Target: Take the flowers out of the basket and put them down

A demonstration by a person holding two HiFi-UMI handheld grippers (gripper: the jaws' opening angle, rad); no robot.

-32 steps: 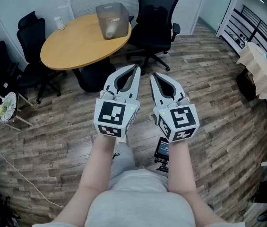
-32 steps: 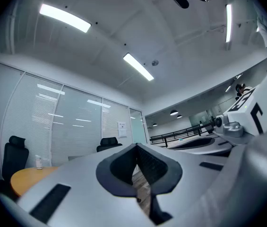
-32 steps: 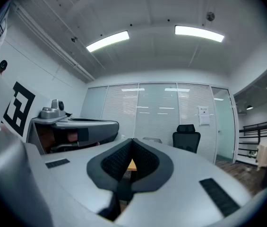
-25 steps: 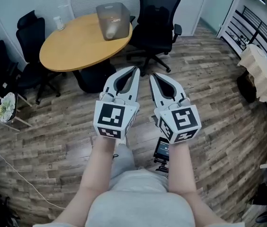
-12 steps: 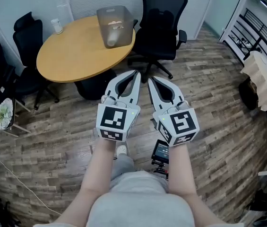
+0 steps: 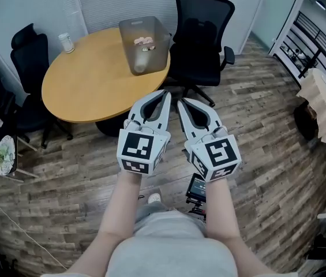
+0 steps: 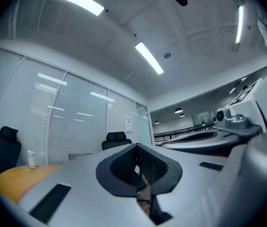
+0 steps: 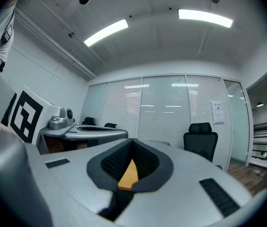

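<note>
Both grippers are empty and nowhere near the job yet. The left gripper has its jaws fully closed with nothing between them. The right gripper has its tips together too, with only a sliver of tabletop showing through the gap behind them. Both are held about level over the floor, short of the table's near edge.

The flowers are down inside the translucent grey basket, which sits at the table's far edge on the right side. The office chair is just behind it.

Risks as I see them:
- The jaws need opening before the reach; going in closed just shoves the basket.
- The basket looks light and sits close to the far edge. A one-handed pull on the flowers could drag or tip it, possibly off toward the chair, so brace the rim with the other gripper.
- It's a long reach across the table from this side, so aim into the basket gets sloppy.
- A hard pinch would crush the stems, and grabbing the heads would tear petals.
- The small jar at the far left edge is well apart from all this, low concern.
</note>
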